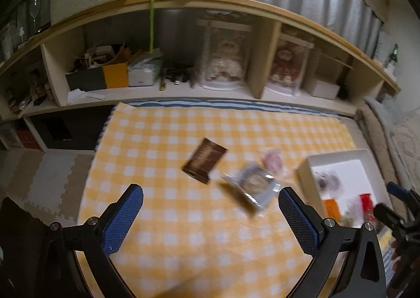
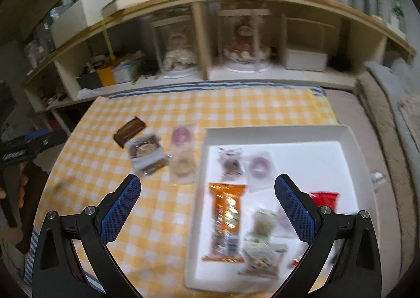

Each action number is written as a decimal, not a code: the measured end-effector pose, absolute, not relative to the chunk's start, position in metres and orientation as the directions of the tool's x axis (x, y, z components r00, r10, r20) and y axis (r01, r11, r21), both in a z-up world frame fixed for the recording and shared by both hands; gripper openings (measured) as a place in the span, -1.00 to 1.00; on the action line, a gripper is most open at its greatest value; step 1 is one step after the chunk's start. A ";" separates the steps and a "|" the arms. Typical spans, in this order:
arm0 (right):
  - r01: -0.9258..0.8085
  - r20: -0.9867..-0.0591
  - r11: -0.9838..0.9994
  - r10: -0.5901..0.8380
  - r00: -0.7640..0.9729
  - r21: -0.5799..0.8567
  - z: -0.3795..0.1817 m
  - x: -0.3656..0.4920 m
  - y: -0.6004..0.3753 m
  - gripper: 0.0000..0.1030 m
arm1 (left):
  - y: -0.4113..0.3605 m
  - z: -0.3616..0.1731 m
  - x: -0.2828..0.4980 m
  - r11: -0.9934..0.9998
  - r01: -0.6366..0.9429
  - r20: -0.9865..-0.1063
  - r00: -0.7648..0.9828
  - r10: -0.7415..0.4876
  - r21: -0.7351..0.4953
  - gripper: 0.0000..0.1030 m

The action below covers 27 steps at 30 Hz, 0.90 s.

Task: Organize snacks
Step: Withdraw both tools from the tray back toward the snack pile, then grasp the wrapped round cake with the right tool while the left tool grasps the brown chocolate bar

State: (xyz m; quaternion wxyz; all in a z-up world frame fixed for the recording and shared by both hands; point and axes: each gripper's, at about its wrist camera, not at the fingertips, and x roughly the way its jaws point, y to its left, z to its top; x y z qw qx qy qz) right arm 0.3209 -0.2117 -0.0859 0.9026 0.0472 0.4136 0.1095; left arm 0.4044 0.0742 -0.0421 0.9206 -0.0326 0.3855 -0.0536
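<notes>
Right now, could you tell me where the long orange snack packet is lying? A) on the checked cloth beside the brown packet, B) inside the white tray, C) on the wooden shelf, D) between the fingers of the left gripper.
B: the right wrist view shows the orange snack packet lying flat inside the white tray, while the brown packet lies out on the checked cloth.

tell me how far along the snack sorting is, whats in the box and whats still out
Partly done. The white box already holds several snacks, among them a long orange packet and a red packet. Nothing is in hand: the left gripper and right gripper are both open and empty. Left on the checked cloth: a brown packet, a clear tray pack, a pink ring snack and a pale ring snack.
</notes>
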 end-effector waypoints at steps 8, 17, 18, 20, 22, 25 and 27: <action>-0.312 -0.712 0.930 0.354 0.607 0.196 -0.114 0.355 -0.163 1.00 | 0.095 -0.077 0.461 0.981 0.185 -0.724 0.670 -0.166 -0.053 1.00; -0.497 -0.745 0.858 0.414 0.523 0.129 -0.152 0.412 -0.106 1.00 | 0.103 -0.122 0.539 0.921 0.384 -0.776 0.557 -0.294 -0.074 1.00; -0.512 -0.758 0.847 0.427 0.493 0.144 -0.159 0.420 -0.101 1.00 | 0.103 -0.128 0.549 0.914 0.400 -0.787 0.540 -0.297 -0.070 1.00; -0.533 -0.779 0.828 0.446 0.441 0.172 -0.171 0.432 -0.094 1.00 | 0.098 -0.136 0.563 0.902 0.429 -0.805 0.514 -0.298 -0.060 0.94; -0.565 -0.796 0.808 0.448 0.408 0.165 -0.181 0.442 -0.083 1.00 | 0.092 -0.147 0.580 0.885 0.462 -0.826 0.474 -0.304 -0.060 0.85; -0.604 -0.821 0.781 0.445 0.358 0.159 -0.191 0.450 -0.069 1.00 | 0.082 -0.160 0.605 0.864 0.499 -0.852 0.422 -0.309 -0.066 0.77; -0.627 -0.838 0.763 0.439 0.323 0.157 -0.198 0.456 -0.061 1.00 | 0.075 -0.167 0.619 0.855 0.515 -0.870 0.394 -0.298 -0.060 0.76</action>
